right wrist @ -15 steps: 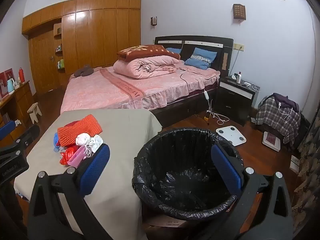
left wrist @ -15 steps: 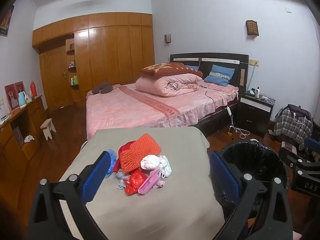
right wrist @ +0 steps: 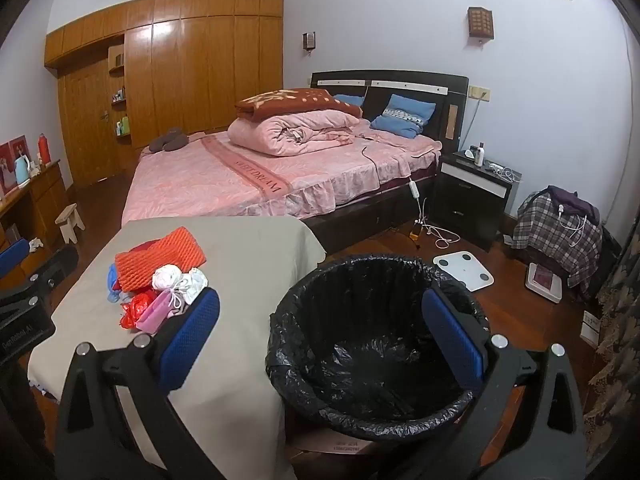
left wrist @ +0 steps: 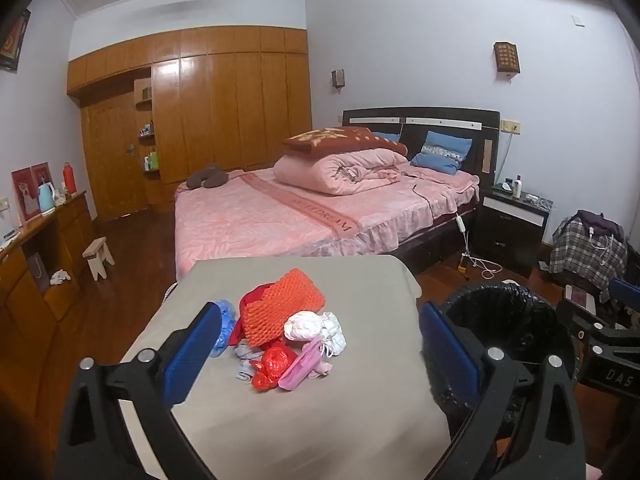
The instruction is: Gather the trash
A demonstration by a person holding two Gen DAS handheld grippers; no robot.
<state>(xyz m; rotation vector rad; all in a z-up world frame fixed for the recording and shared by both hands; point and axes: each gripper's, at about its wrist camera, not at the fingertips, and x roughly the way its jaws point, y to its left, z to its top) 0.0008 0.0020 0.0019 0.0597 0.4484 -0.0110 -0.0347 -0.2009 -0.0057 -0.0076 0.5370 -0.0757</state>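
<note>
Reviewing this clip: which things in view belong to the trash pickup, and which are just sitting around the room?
Part of the job:
- orange foam net
- white crumpled bag
- red plastic bag
- pink wrapper
- blue plastic bag
- bin with black liner

Just lying about:
- bed with folded quilt
- bathroom scale
- stool
- nightstand

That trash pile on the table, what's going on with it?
A person holds a gripper in each hand, both open and empty. The left gripper faces the trash pile on the table: orange foam netting, white, red and blue bags, a pink wrapper. The right gripper faces the bin, black-lined and seemingly empty, beside the table. Nothing is picked up yet.
</note>
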